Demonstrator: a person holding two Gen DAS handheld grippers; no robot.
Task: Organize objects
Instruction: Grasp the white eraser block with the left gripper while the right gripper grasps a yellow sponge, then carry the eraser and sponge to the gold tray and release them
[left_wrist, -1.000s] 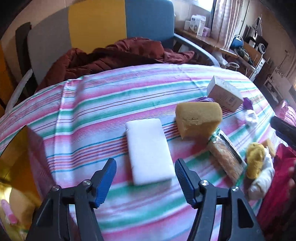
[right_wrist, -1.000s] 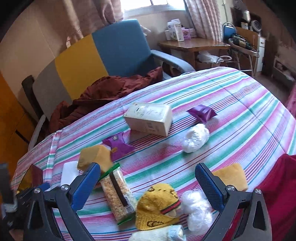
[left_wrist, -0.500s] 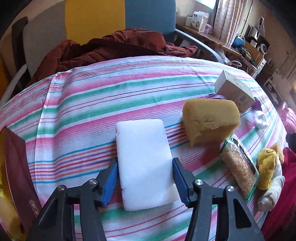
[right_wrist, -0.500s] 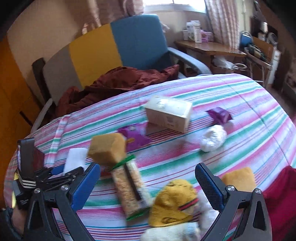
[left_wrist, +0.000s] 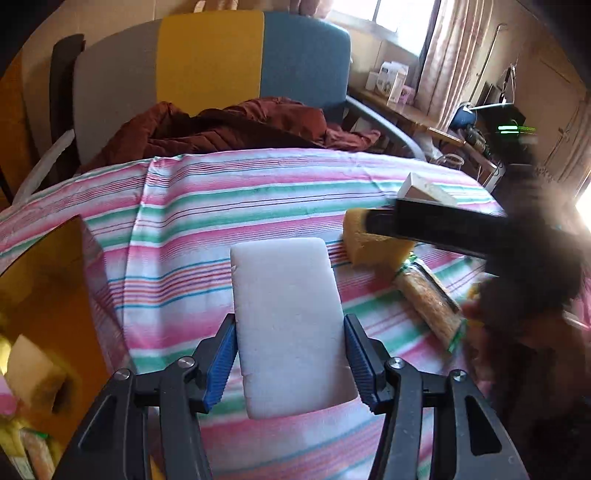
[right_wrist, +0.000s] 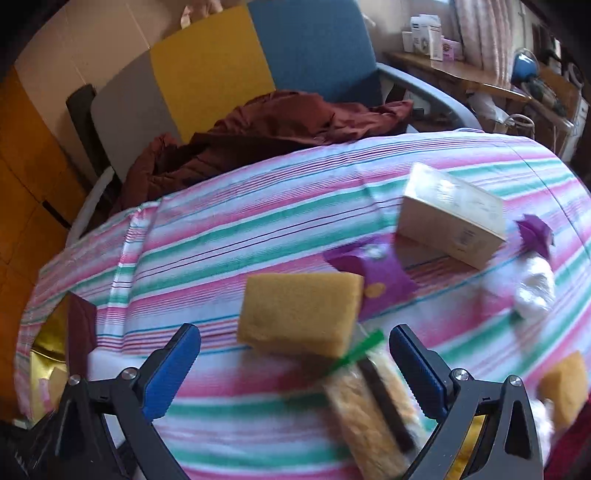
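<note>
A white rectangular sponge (left_wrist: 288, 321) lies between the blue pads of my left gripper (left_wrist: 290, 360), which is shut on its near half over the striped tablecloth (left_wrist: 229, 192). My right gripper (right_wrist: 293, 365) is open and empty, just in front of a yellow sponge (right_wrist: 299, 314) and above a clear snack packet (right_wrist: 373, 402). The right gripper's dark body (left_wrist: 461, 229) crosses the left wrist view over the yellow sponge (left_wrist: 369, 247). An edge of the white sponge (right_wrist: 107, 363) shows at the left of the right wrist view.
A beige box (right_wrist: 450, 221), purple wrappers (right_wrist: 369, 269), a white plastic bundle (right_wrist: 535, 284) and another yellow sponge (right_wrist: 565, 387) lie to the right. A gold-lined box (left_wrist: 40, 295) sits at the table's left edge. A chair with a maroon jacket (left_wrist: 229, 125) stands behind.
My left gripper has closed on the white sponge and holds it. My right gripper has moved left and forward toward the yellow sponge, and now crosses the left wrist view.
</note>
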